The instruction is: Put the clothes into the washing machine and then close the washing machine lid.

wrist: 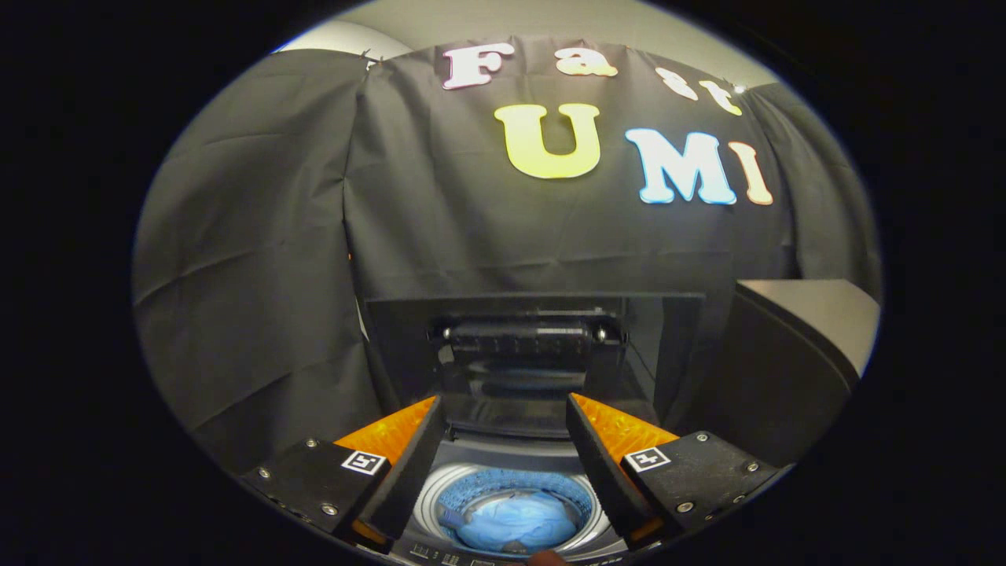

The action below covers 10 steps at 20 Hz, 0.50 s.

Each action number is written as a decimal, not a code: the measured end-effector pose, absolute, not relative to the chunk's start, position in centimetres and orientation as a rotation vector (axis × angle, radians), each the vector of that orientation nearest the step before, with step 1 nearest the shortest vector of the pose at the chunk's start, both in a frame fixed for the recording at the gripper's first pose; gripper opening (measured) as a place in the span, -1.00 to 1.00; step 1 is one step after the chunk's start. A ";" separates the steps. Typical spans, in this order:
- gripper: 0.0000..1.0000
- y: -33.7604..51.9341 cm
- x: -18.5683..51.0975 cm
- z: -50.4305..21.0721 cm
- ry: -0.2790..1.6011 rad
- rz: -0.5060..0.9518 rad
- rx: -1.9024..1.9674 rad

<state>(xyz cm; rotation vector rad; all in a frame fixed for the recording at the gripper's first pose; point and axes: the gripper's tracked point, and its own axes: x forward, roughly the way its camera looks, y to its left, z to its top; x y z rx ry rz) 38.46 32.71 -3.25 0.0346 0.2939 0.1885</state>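
Observation:
A top-loading washing machine [503,460] stands below me, seen between my fingers. Its dark lid [534,346] stands raised upright at the back, just beyond the fingertips. Light blue clothes [515,523] lie bunched inside the round drum, whose perforated rim [440,491] shows around them. My gripper [503,409] hovers above the drum's opening, open, with nothing between its fingers. The clothes sit well below the fingers, apart from them.
A dark counter or cabinet [794,346] with a light top stands right of the machine. Black cloth hangs behind and left of the machine. The machine's control panel [456,556] runs along its near edge, with a small rounded thing [546,558] at it.

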 end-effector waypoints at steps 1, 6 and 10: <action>0.89 32.8 39.1 -2.5 0.275 0.183 0.035; 0.89 33.0 43.4 1.1 0.211 0.154 0.055; 0.89 32.7 46.6 2.7 0.191 0.113 0.062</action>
